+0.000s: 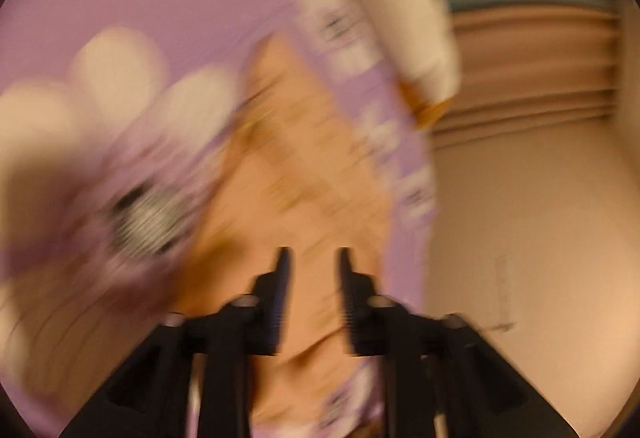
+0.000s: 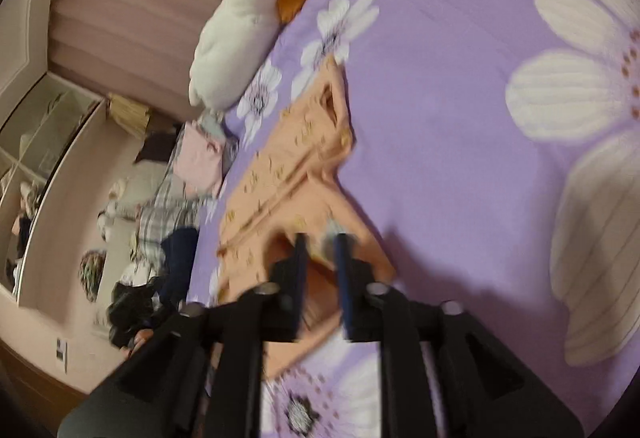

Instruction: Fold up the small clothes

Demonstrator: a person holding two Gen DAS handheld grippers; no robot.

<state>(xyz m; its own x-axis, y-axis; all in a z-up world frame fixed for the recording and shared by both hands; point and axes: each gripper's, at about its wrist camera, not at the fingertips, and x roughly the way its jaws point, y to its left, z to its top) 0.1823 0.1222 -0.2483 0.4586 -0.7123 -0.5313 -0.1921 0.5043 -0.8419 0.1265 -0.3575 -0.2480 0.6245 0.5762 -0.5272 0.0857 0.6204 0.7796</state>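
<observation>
A small peach garment (image 2: 280, 173) with tiny yellow prints lies spread on a purple bedsheet (image 2: 440, 117) with big white flowers. In the right wrist view my right gripper (image 2: 321, 242) hovers over the garment's near edge, where a fold is turned up; its jaws stand apart and the pads do not press the cloth. The left wrist view is heavily blurred. There the same garment (image 1: 304, 157) runs up the middle, and my left gripper (image 1: 313, 258) stands open just above it with nothing pinched.
A white plush toy (image 2: 236, 33) with an orange part lies at the bed's far edge; it also shows blurred in the left view (image 1: 404, 17). Pink and plaid clothes (image 2: 192, 173) are heaped beside the bed. A pleated curtain (image 2: 120, 9) and a mirrored wardrobe (image 2: 36, 141) stand beyond.
</observation>
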